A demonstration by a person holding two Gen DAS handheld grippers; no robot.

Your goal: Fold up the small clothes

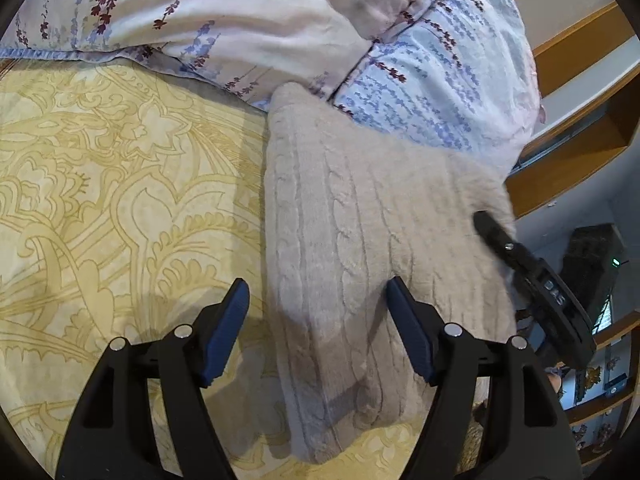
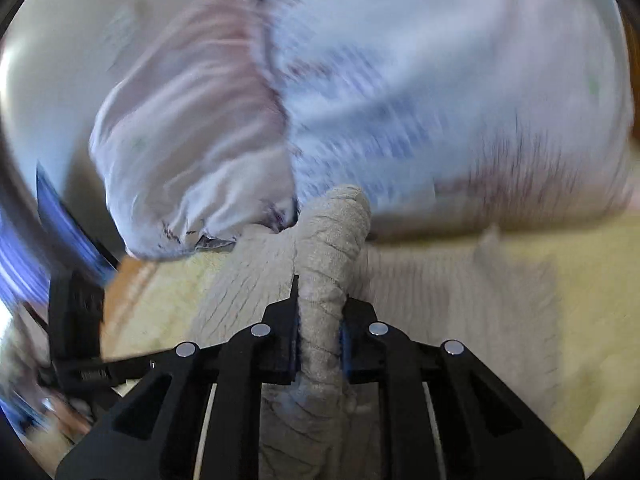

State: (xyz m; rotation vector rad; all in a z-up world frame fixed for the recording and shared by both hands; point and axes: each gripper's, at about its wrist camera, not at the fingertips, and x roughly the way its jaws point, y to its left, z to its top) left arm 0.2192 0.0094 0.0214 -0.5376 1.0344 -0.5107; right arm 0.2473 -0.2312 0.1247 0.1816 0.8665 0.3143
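Beige cable-knit garment (image 1: 360,240), laid on yellow patterned bedspread (image 1: 120,200) against floral pillows (image 1: 240,20); fold step judged under way, one bunched edge clamped and raised in right gripper (image 2: 319,336). Left gripper (image 1: 316,320) spread wide and empty over the near-left part of the knit, one finger above cloth, the other above bedspread. Next move likely calls for carrying the pinched edge across while pinning the near side.

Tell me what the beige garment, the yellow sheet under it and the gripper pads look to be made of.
Beige garment: soft, fuzzy cable knit, likely wool or acrylic; raised braids show.
Yellow sheet: smooth matte woven cloth, probably cotton, with printed scrollwork.
Gripper pads: blue, finely ribbed, seemingly rubber or plastic.
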